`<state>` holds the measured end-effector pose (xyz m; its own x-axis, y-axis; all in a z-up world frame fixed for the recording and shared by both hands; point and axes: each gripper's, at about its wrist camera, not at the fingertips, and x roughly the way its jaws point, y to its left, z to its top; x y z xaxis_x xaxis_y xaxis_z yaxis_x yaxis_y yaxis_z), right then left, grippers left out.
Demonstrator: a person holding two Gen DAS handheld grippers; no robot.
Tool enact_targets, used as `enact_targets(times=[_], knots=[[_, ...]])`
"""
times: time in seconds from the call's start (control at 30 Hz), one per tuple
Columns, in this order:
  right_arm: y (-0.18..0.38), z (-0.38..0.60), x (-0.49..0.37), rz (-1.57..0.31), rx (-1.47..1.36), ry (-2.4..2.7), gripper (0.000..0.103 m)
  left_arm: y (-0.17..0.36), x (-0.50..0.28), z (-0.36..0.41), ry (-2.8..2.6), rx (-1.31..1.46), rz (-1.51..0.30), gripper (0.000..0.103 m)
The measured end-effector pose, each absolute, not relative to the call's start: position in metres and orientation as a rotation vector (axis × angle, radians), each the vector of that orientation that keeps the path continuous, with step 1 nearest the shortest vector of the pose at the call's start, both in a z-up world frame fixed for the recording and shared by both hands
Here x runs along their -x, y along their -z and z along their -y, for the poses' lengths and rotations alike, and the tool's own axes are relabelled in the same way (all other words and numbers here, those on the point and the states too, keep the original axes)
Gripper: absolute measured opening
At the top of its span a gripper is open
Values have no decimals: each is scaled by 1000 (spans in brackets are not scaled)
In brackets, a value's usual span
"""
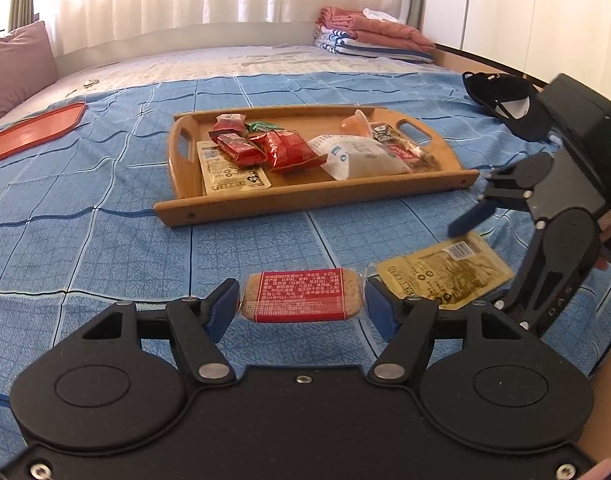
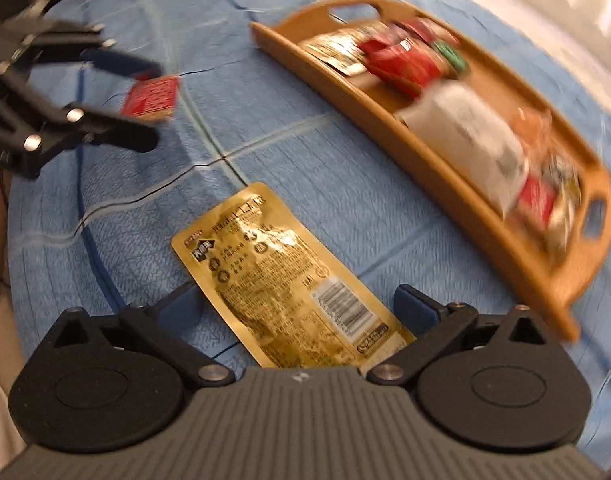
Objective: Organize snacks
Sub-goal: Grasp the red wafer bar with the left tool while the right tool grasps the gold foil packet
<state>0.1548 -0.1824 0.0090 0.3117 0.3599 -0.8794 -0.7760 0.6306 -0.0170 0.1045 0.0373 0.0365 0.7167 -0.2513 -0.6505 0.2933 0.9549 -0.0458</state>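
A red-labelled biscuit packet hangs a little above the blue bedspread, with my left gripper shut on its two ends. In the right wrist view the same packet shows in that gripper at the upper left. To its right a gold foil packet lies flat on the bed. My right gripper points steeply down over the gold packet, open, with one finger on each side of it. Further back stands the wooden tray, which holds several snack packets, red, white and gold.
An orange plastic lid lies at the far left of the bed. A black cap sits right of the tray. Folded blankets are stacked at the back and a pillow at the left. The bed's wooden edge runs along the right.
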Motion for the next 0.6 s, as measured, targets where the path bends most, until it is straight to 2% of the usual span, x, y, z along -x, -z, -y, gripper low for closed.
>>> enact_targets(times=[0.2, 0.5, 0.6], knots=[[-10, 180, -137, -1007, 436, -667, 103, -34, -109, -37, 306, -61, -710, 66], [-22, 187, -107, -939, 358, -659, 73, -30, -109, -36, 284, -51, -712, 66], [-24, 183, -97, -925, 352, -659, 68, -30, -109, -36, 284, -54, -711, 66]])
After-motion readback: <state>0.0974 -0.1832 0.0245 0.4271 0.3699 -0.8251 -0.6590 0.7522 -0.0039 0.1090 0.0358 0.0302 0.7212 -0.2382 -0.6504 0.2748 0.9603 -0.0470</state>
